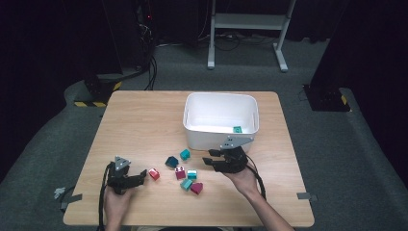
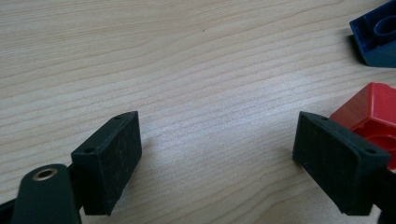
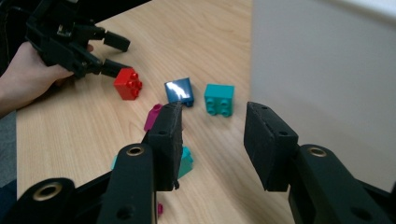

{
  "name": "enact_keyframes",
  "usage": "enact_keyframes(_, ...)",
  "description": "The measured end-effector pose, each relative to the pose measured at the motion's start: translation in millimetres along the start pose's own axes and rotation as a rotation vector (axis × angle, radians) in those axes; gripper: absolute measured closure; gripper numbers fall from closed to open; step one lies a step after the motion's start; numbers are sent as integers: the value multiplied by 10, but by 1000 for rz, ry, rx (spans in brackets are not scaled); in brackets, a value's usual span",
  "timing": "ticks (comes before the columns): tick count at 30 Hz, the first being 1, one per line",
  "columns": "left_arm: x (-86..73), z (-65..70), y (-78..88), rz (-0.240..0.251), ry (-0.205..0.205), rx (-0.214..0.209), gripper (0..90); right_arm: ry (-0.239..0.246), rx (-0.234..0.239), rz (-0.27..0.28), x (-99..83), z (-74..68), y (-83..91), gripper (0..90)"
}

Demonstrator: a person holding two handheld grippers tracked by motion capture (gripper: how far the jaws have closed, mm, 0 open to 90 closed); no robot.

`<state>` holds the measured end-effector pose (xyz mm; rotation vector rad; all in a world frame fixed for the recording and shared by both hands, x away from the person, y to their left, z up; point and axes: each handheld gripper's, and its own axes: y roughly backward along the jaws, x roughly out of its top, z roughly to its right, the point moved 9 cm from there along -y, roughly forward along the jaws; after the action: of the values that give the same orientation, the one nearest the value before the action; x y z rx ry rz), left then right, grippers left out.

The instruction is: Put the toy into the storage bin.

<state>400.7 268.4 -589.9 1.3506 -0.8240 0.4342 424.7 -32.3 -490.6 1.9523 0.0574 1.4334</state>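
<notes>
A red brick point(image 1: 154, 173) lies on the wooden table point(image 1: 139, 125), just beside your left gripper point(image 1: 139, 177), whose jaws stand apart around bare wood. Your right gripper point(image 1: 210, 160), jaws parted and empty, hangs near the white bin point(image 1: 192, 134), beside the teal brick point(image 1: 184, 154).

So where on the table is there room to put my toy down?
The wide bare patch of table left of the white bin is free, as is the right strip beside the bin. It is crowded in front of the bin, where the blocks lie between the left gripper and the right gripper.
</notes>
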Motion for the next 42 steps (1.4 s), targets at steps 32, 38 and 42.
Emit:
enact_keyframes(32, 0, 0, 0, 1, 1, 0, 155, 7, 91, -125, -335, -243, -699, 552)
enact_keyframes(38, 0, 1, 0, 0, 1, -1, 155, 12, 89, -151, -386, -237, -755, 547)
enact_keyframes(42, 0, 0, 0, 0, 0, -1, 155, 10, 84, -162, -418, -219, -783, 548)
